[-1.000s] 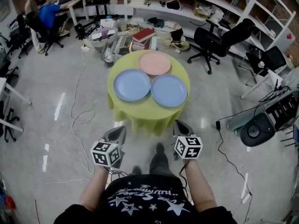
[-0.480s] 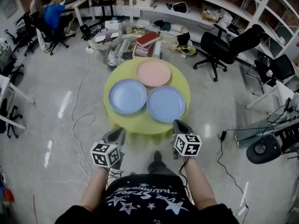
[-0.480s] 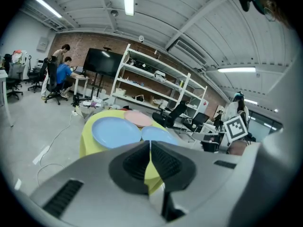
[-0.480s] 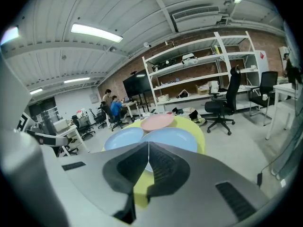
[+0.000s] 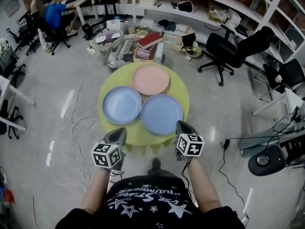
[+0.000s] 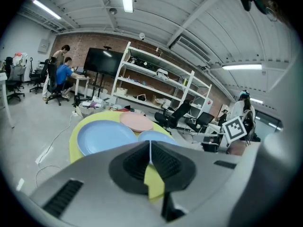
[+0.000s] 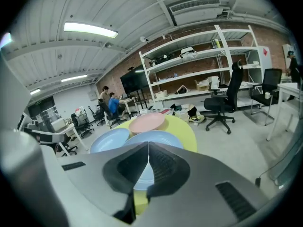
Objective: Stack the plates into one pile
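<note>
Three plates lie side by side on a round table with a yellow-green cloth: a pink plate at the back, a blue plate at the left and another blue plate at the right. My left gripper hangs at the table's near left edge, shut and empty. The right gripper is at the near right edge, just short of the right blue plate, also shut with nothing in it. From the left gripper view the left blue plate and pink plate lie ahead of the jaws.
Boxes, books and clutter are heaped on the floor behind the table. White shelving runs along the back. Black office chairs stand at the right, cables trail on the floor at the left, and people sit at a desk far left.
The table and plates have come nearer and lower in the head view as the person walked up; both grippers, still shut, now reach the table's near edge.
</note>
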### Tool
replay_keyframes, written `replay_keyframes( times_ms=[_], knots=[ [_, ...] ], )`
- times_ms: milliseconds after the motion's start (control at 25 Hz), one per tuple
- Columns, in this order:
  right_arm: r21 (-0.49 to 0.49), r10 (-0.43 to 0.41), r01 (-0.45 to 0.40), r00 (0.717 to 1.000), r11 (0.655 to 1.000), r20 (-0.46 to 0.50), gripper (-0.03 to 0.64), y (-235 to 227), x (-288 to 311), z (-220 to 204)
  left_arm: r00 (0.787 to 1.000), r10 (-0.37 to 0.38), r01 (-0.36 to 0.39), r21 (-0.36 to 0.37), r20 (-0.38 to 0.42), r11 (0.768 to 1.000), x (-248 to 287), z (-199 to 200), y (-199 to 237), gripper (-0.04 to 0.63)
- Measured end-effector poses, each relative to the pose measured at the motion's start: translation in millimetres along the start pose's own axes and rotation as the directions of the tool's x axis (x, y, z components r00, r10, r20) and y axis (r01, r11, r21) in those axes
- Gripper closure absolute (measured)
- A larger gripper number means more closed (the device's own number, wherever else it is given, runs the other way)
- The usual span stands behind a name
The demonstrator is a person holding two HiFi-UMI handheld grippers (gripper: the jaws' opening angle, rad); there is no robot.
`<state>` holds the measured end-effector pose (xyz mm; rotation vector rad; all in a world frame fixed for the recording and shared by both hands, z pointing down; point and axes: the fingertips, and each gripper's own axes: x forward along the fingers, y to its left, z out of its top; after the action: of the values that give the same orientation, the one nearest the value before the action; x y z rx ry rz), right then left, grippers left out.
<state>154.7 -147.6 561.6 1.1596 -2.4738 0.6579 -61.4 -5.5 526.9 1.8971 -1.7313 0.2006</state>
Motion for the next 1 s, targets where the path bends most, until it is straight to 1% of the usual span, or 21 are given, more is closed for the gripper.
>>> replay_keyframes(
  times_ms=[160,240,440,520,600,680,840,1000],
  knots=[
    [0.046,-0.023,0.027,0.997,0.999,-0.067,0.601,-30,11,-11,1.000,0.014,-0.014,0.000,-0.023,1.000,14,-5,-11,0.572],
    [0.063,-0.040,0.045,0.996,0.997,-0.085,0.601,-45,15,-16,0.999,0.024,-0.024,0.001,-0.030,1.000,21,-7,-14,0.572],
    [0.062,-0.057,0.065,0.991,0.996,-0.121,0.600,-72,26,-23,0.998,0.062,-0.063,-0.013,-0.033,0.998,36,-6,-19,0.572],
    [0.065,-0.046,0.056,0.988,0.996,-0.147,0.598,-79,33,-27,0.996,0.075,-0.076,-0.024,-0.038,0.997,42,-6,-21,0.572],
    [0.090,-0.021,0.037,0.984,0.995,-0.178,0.588,-83,41,-35,0.995,0.084,-0.085,-0.028,-0.045,0.996,46,-7,-24,0.572],
    [0.138,0.012,0.017,0.978,0.990,-0.210,0.501,-84,47,-45,0.994,0.092,-0.093,-0.027,-0.057,0.995,48,-10,-27,0.572],
    [0.216,0.030,0.027,0.965,0.976,-0.259,0.495,-89,58,-62,0.991,0.109,-0.111,-0.025,-0.082,0.993,48,-16,-26,0.572],
    [0.247,0.056,0.019,0.955,0.969,-0.292,0.495,-85,70,-78,0.987,0.127,-0.130,-0.025,-0.096,0.991,48,-21,-19,0.572]
  ],
)
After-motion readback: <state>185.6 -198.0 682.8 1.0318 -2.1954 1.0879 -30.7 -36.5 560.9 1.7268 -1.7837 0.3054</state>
